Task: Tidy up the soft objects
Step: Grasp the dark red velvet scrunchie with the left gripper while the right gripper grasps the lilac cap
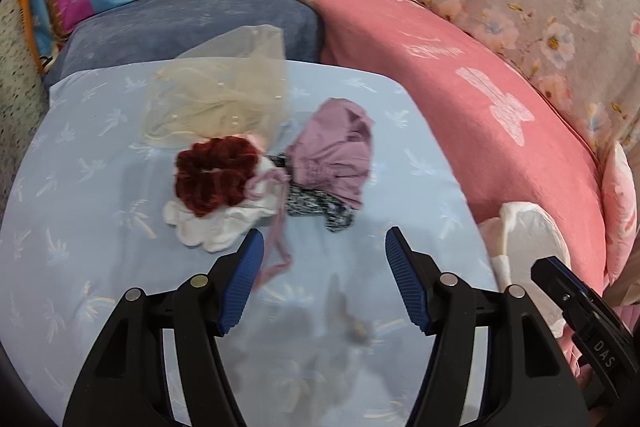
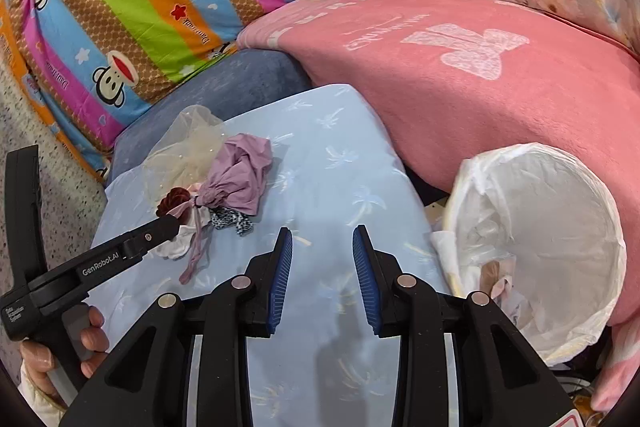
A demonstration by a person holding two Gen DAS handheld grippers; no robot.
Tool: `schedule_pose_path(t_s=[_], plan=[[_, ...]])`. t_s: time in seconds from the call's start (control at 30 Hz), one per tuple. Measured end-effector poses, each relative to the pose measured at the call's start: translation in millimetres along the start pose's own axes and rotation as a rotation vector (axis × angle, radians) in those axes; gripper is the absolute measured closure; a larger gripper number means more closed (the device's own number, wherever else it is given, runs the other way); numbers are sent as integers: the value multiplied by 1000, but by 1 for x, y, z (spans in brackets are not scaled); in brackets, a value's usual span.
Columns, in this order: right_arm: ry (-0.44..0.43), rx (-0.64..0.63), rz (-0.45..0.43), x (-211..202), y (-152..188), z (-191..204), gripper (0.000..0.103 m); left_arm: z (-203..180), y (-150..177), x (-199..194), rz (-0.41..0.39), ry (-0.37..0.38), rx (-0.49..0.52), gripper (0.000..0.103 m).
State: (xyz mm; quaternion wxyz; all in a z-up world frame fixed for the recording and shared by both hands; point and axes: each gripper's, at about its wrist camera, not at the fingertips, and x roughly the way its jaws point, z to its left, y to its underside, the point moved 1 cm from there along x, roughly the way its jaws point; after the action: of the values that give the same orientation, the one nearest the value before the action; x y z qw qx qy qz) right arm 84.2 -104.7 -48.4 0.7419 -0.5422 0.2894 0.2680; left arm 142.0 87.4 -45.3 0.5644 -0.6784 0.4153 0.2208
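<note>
While the pile of soft things sits untouched on the pale blue pillow (image 1: 100,211), the step in hand looks like the approach to a first pick, and doing it well depends on choosing the right piece and the right place to drop it. Beside the pillow, on the pink blanket (image 2: 500,99), stands a white-lined basket (image 2: 536,247), the likely place to put things; it is well apart from the pile, so each carry crosses the pillow.

At the far side of the pile lies a sheer cream pouch (image 1: 218,95), loose and probably slippery, so a pinch on a fold near its edge would serve better than one on its flat middle. A mauve drawstring pouch (image 1: 336,155) lies beside it, its pink cord (image 1: 280,247) trailing toward the near edge; lifting by the gathered neck rather than by the cord would keep it from swinging. A dark red scrunchie (image 1: 212,179) rests on a white scrunchie (image 1: 212,231), so the top one ought to go first. A black-and-white patterned piece (image 1: 320,207) is partly tucked under the mauve pouch.

Both tools hold nothing. The left hand-held gripper (image 1: 324,267) stands with its jaws wide apart, just short of the white scrunchie and the cord. The right hand-held gripper (image 2: 322,275) has its jaws narrower but parted, over bare pillow.
</note>
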Motion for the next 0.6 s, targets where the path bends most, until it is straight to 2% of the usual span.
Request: schedule_pose_path(t_s=[0.3,0.43,0.6], plan=[[-25,-51,34,27,-6,35,70,53,-13,6,1,-61,-72,42],[-40,-77,47,42,-10,53,70,72,-20,12,1,-93,-97,36],[-55,-92,65,65,-18,72,70,90,-30,24,15,-108,-119,34]])
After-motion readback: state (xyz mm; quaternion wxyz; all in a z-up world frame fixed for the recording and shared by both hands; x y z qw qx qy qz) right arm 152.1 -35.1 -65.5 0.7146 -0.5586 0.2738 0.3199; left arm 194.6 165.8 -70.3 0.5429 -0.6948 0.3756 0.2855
